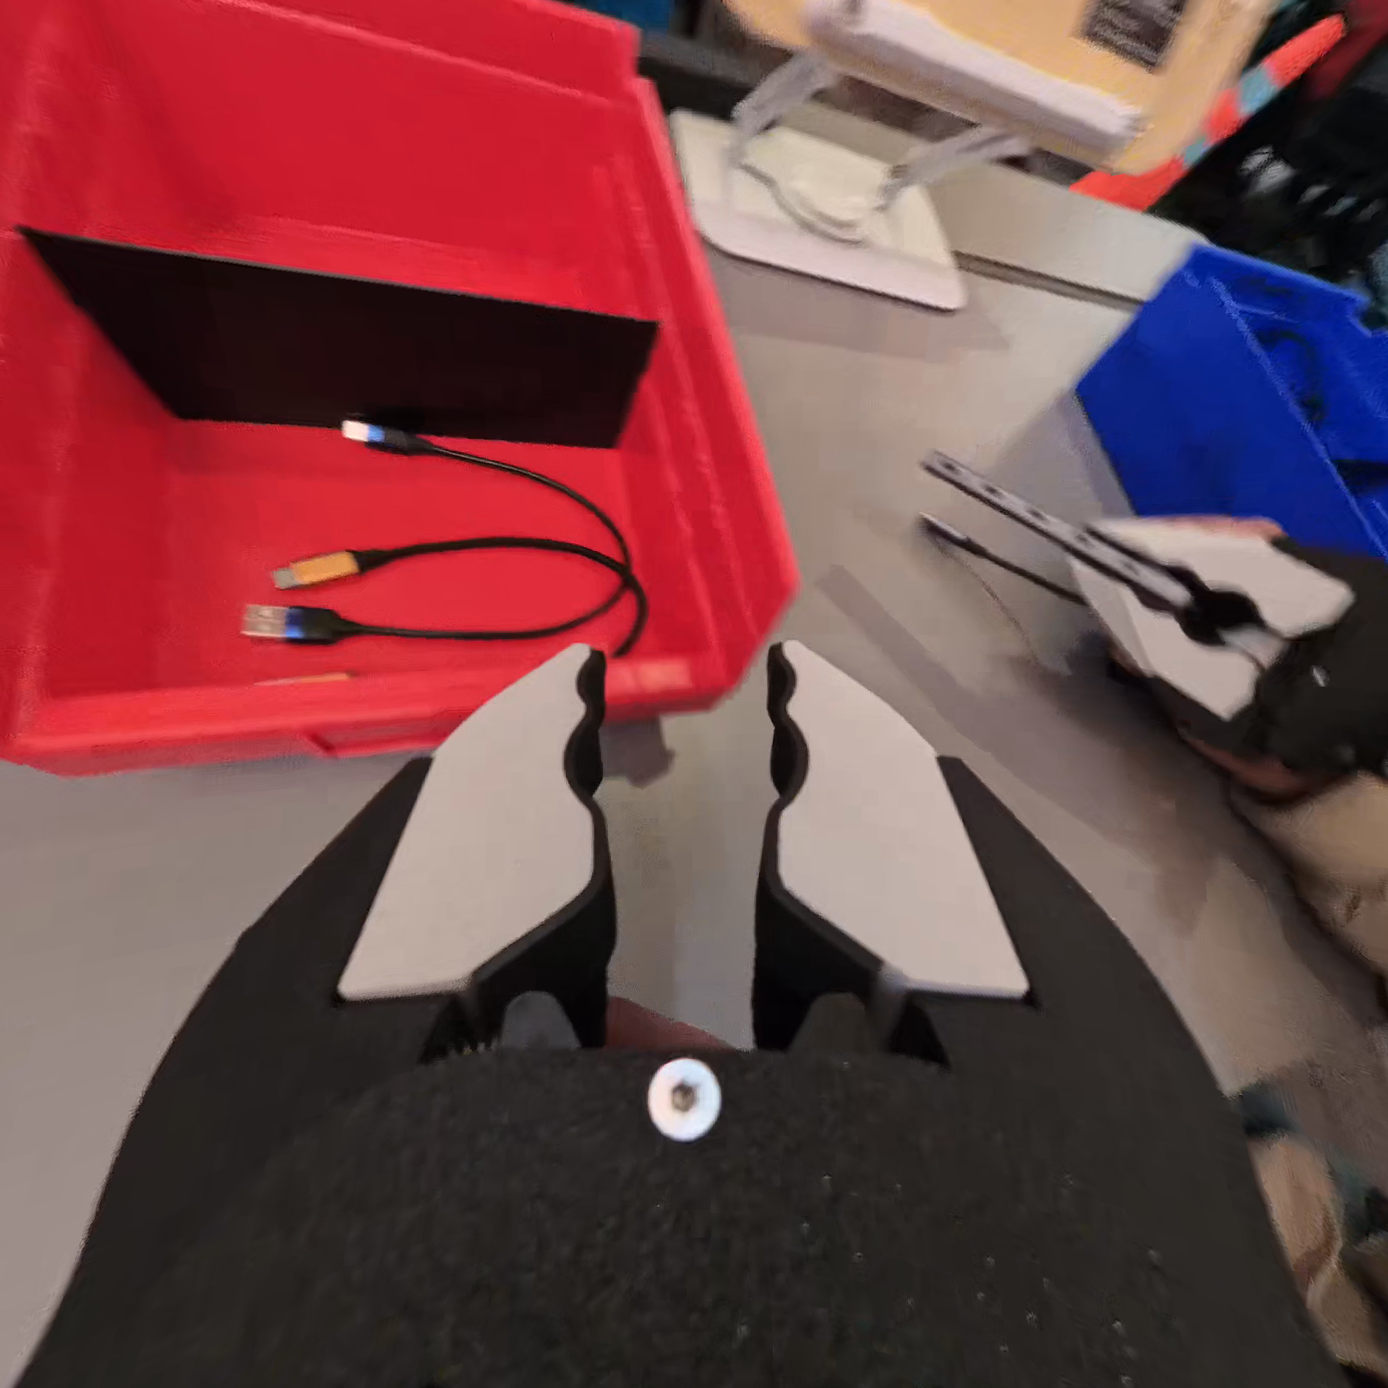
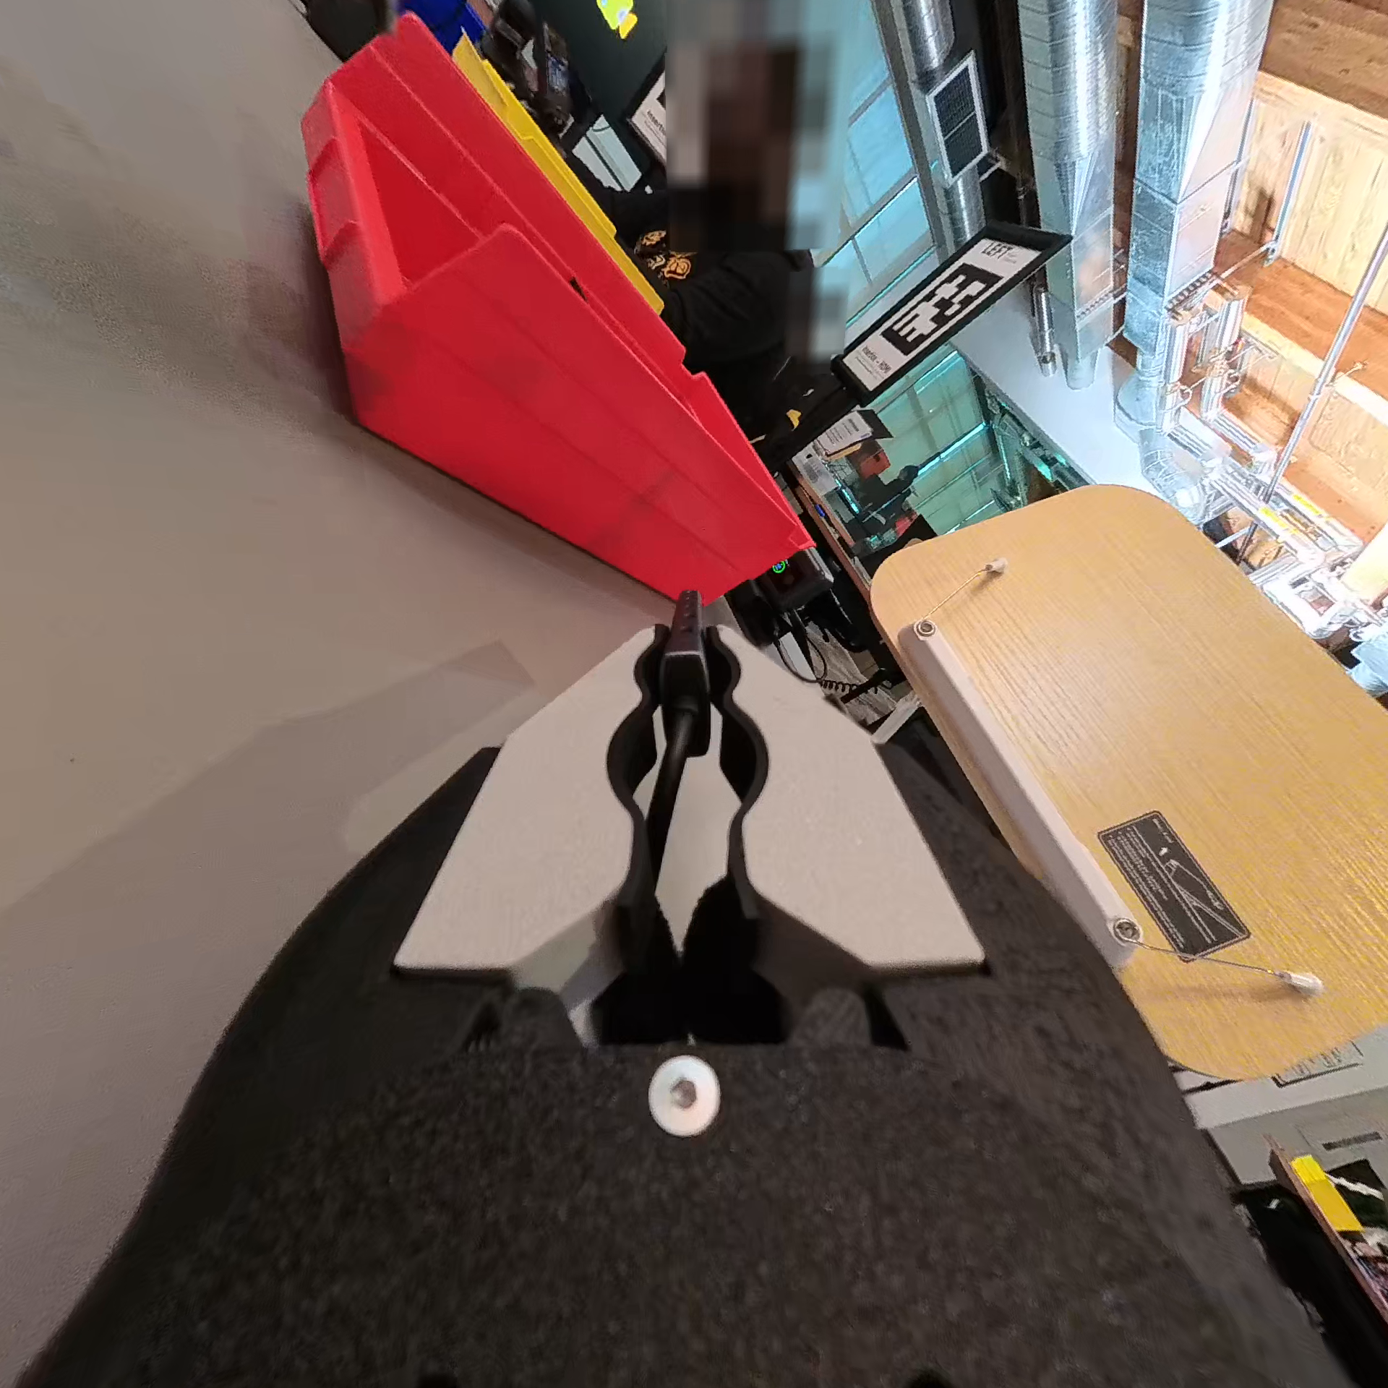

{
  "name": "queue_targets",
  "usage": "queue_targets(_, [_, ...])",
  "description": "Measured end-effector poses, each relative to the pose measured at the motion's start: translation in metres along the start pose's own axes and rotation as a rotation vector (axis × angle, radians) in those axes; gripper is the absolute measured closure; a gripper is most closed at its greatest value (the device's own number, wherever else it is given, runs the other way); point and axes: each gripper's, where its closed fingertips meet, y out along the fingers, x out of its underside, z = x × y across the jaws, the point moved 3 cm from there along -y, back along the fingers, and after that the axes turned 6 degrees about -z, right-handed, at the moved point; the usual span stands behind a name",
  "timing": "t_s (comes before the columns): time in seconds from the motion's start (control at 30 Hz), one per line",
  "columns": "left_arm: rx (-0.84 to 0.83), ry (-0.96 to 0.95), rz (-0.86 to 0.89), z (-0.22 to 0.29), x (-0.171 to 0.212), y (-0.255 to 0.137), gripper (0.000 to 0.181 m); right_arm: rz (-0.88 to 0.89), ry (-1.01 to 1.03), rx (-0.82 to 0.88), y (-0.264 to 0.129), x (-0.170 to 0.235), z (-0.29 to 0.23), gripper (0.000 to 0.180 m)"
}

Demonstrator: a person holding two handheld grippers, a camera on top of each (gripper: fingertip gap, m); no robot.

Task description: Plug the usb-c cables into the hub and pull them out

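Counter: grey; carries everything seen here.

Red bin: at 10 o'clock in the left wrist view, with a black divider standing across it.

Hub: a long black strip with a row of ports, at 3 o'clock in the left wrist view. It is clamped at one end by the right gripper, whose fingers are nearly closed on it. The hub's own lead runs back between them. No plug is seen in any port.

Cables: two short black ones lie loose on the bin floor, connectors pointing to 9 o'clock, well apart from the hub.

Left gripper: fingers partly open, holding nothing, just short of the bin's near wall.

Judgement: the hub is in hand; no cable picked up or plugged in. Every insertion and pull-out is left.
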Motion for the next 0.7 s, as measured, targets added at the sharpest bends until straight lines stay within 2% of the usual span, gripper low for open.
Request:
queue_targets(0.17, [-0.061,-0.232,-0.191,-0.053,-0.047,0.057,0.145,-0.023,0.024,-0.01,0.001,0.005,0.002,0.17])
queue_targets(0.3, [-0.136,-0.382,-0.397,-0.083,-0.049,0.108,0.147,-0.028,0.038,-0.02,0.001,0.007,0.002,0.17])
queue_targets(0.37, [-0.167,-0.438,-0.444,-0.09,-0.049,0.125,0.147,-0.028,0.039,-0.021,0.001,0.007,0.002,0.17])
queue_targets(0.7, [-0.393,-0.452,-0.537,-0.102,-0.048,0.162,0.156,-0.015,0.128,-0.061,-0.002,0.008,0.006,0.17])
